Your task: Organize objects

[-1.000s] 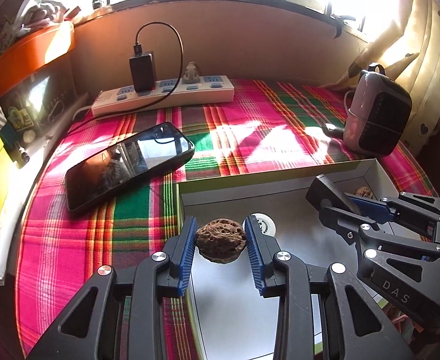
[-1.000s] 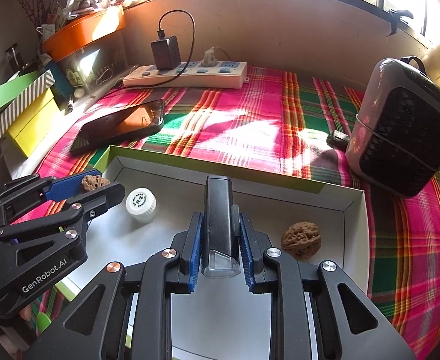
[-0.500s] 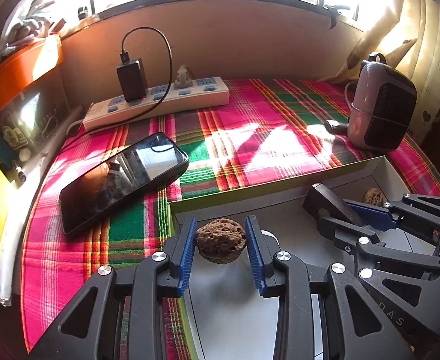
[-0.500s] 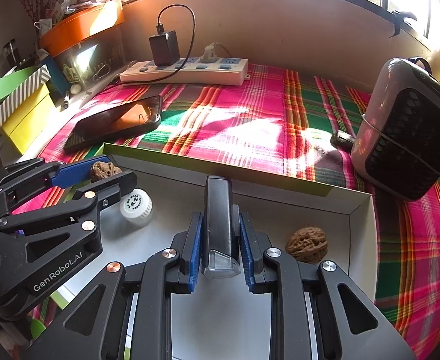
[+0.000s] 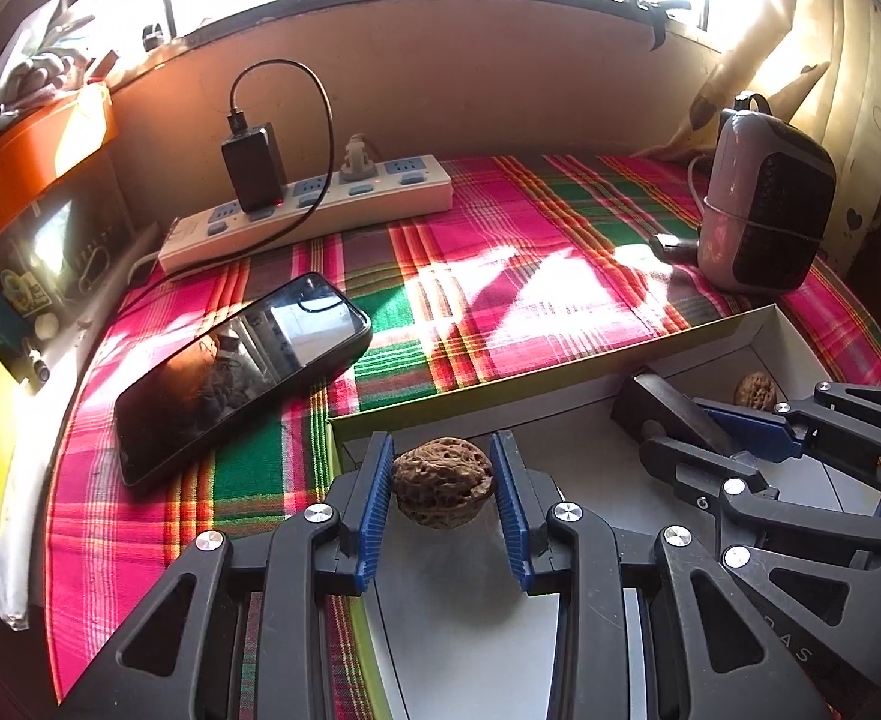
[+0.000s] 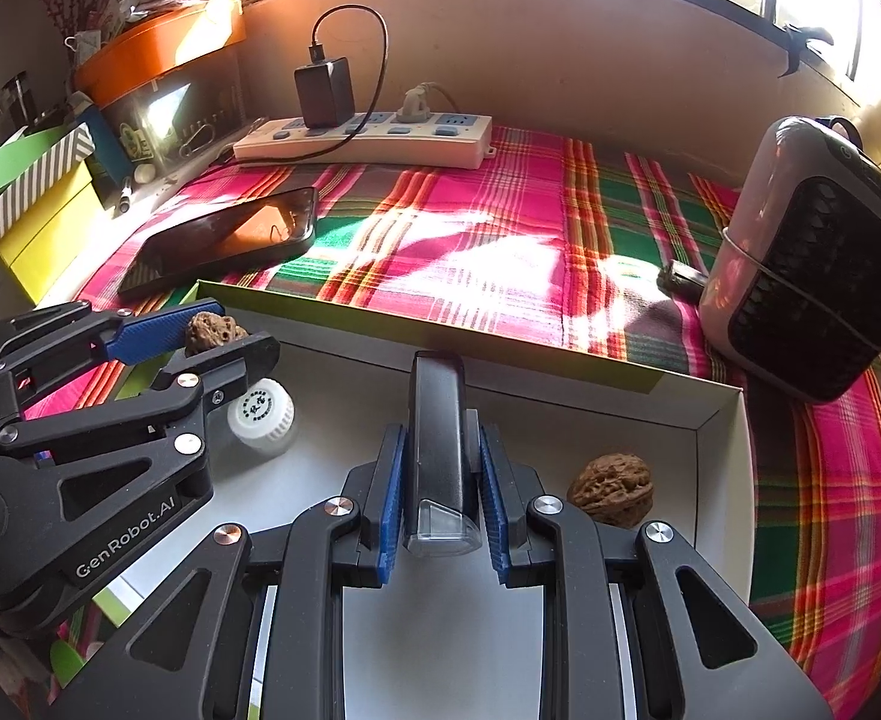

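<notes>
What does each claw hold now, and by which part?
Left claw: wrinkled brown walnut, pinched at its two sides. Right claw: slim black device with clear end, by its long sides.

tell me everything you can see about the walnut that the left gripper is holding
The walnut is dark brown, with a rough, deeply pitted woody shell and a seam ridge running across its width. It looks whole. The left gripper is shut on it, blue ribbed pads pressing both ends, holding it above the near-left corner of the white box. Nothing else touches it.
</notes>
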Tool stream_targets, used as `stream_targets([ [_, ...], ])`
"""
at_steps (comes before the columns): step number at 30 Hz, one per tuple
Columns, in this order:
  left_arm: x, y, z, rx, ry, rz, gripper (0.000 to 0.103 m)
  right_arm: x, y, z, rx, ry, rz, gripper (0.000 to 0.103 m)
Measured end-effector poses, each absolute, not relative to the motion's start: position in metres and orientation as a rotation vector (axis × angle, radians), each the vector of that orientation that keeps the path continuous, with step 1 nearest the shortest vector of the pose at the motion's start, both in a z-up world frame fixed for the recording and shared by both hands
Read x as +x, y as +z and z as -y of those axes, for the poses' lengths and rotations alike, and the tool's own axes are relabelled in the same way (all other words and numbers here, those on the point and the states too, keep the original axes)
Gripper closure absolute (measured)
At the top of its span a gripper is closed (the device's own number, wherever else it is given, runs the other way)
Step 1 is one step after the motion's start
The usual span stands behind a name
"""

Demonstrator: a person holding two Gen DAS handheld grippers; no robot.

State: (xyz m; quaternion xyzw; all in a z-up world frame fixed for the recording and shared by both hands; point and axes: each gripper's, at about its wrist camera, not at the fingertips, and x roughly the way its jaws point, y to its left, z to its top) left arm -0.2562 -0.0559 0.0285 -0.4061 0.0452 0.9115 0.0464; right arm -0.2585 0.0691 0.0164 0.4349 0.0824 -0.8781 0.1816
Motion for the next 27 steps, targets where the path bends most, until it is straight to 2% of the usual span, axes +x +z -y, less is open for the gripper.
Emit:
stream_targets([
  [27, -0.2596, 0.0243, 0.0531, -1.283, 2.752, -0.207, 0.072, -0.2612, 0.0129, -0.0685, 1.246, -2.477, -0.234, 0.079],
])
